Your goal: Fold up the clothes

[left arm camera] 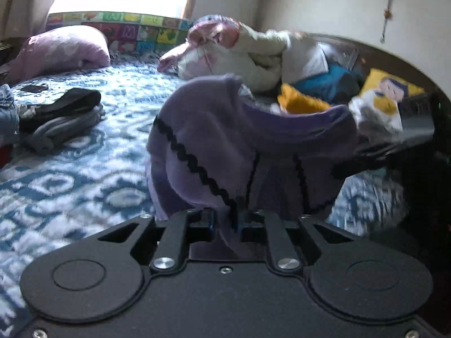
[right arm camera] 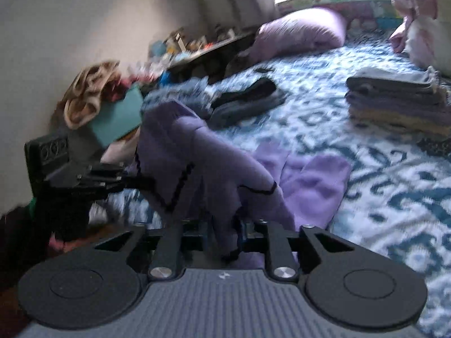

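Purple sweater (left arm camera: 214,146) hangs above the near bed (left arm camera: 70,174), pinched in my left gripper (left arm camera: 235,221) and right gripper (right arm camera: 225,232). I judge I'm mid-fold; next, lay it flat.

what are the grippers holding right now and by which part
Both the left gripper and right gripper pinch the purple garment along its black-trimmed edge.
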### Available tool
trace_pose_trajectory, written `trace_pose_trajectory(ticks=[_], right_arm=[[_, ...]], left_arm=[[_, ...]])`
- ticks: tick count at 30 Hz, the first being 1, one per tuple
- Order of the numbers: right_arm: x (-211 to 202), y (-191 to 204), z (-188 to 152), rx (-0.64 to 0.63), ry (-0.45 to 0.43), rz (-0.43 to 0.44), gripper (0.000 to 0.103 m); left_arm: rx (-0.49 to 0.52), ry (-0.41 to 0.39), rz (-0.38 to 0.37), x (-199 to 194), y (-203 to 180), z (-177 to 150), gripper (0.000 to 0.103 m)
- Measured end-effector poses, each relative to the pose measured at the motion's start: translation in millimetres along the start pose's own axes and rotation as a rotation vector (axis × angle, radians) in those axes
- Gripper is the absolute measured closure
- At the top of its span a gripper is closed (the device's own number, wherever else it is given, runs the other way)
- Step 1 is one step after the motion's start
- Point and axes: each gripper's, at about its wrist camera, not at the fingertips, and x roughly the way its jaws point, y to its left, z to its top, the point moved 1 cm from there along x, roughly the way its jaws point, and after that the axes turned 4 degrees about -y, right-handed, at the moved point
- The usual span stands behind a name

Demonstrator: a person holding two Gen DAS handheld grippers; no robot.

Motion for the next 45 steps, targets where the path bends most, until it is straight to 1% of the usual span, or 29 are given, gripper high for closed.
trace_pose_trajectory(ticks=[1,2,3,4,5,10,12,15,18,22,24,28,30,31,33,34,37,39,41,42,43,44,45], right_arm=[[-4.0,5.5,-5.5,-0.015,0.019,0.004,0.064],[-7.9,11.0,-10.9,-0.030,0.038,0.008,0.058],[-10.7,16.0,-16.1,-0.044,0.057,0.012,0.056],[-13.6,20.5,-21.6,-0.058,0.076,0.016,0.053],[-17.4,22.2,-28.5,-0.072,0.102,0.013,0.049],[-35.7,24.6,-61.4,-0.130,0.238,-0.012,0.044],[-44.3,19.3,-70.7,-0.128,0.278,-0.019,0.044],[-54.6,8.7,-78.7,-0.102,0.308,-0.030,0.042],[-55.0,-4.6,-76.0,-0.053,0.288,-0.057,0.039],[-30.8,-23.0,-66.0,0.051,0.232,-0.105,0.039],[-12.1,-37.0,-61.3,0.130,0.197,-0.126,0.039],[28.5,-73.0,-55.4,0.349,0.111,-0.152,0.039],[48.2,-88.5,-51.9,0.425,0.070,-0.177,0.038],[57.4,-95.8,-50.5,0.450,0.052,-0.191,0.038],[72.7,-109.8,-48.4,0.489,0.020,-0.214,0.037],[80.1,-116.8,-47.6,0.509,0.007,-0.217,0.037],[99.9,-136.4,-46.6,0.565,-0.038,-0.188,0.036],[110.6,-144.1,-44.1,0.576,-0.066,-0.162,0.035],[120.6,-149.5,-41.3,0.579,-0.087,-0.136,0.034],[124.8,-149.6,-40.4,0.567,-0.093,-0.122,0.036],[129.0,-149.4,-39.5,0.554,-0.098,-0.110,0.038],[133.3,-148.5,-38.5,0.534,-0.096,-0.102,0.052],[136.2,-148.9,-37.7,0.529,-0.092,-0.096,0.071]], left_arm=[[0.011,0.011,0.000,-4.3,-2.0,-4.5,0.079],[0.022,0.024,-0.004,-9.7,-2.8,-10.2,0.072],[0.037,0.036,-0.006,-15.1,-4.3,-15.0,0.064],[0.054,0.046,-0.007,-20.4,-5.9,-19.5,0.061],[0.073,0.059,-0.003,-25.4,-7.2,-24.1,0.060],[0.138,0.125,0.033,-47.5,-5.3,-43.0,0.060],[0.147,0.144,0.057,-55.0,0.4,-48.3,0.059],[0.117,0.141,0.092,-61.4,12.2,-51.1,0.059],[0.056,0.118,0.107,-59.1,21.7,-46.9,0.058],[-0.063,0.091,0.093,-36.0,26.9,-34.6,0.055],[-0.155,0.090,0.084,-17.2,34.8,-28.2,0.051],[-0.361,0.106,0.068,27.3,57.8,-19.8,0.048],[-0.416,0.123,0.085,50.4,70.2,-19.4,0.047],[-0.442,0.136,0.098,63.6,76.9,-19.6,0.047],[-0.493,0.157,0.101,85.8,90.2,-22.4,0.047],[-0.515,0.165,0.099,95.3,95.7,-24.0,0.047],[-0.567,0.186,0.092,121.4,108.5,-29.5,0.047],[-0.589,0.167,0.064,132.6,113.1,-28.8,0.047],[-0.612,0.150,0.038,141.8,117.1,-26.3,0.049],[-0.623,0.141,0.025,146.4,119.0,-25.0,0.060],[-0.625,0.142,0.012,152.0,120.0,-23.9,0.069],[-0.617,0.149,0.010,157.4,120.0,-22.2,0.077],[-0.597,0.146,0.006,160.4,118.0,-19.1,0.083]])
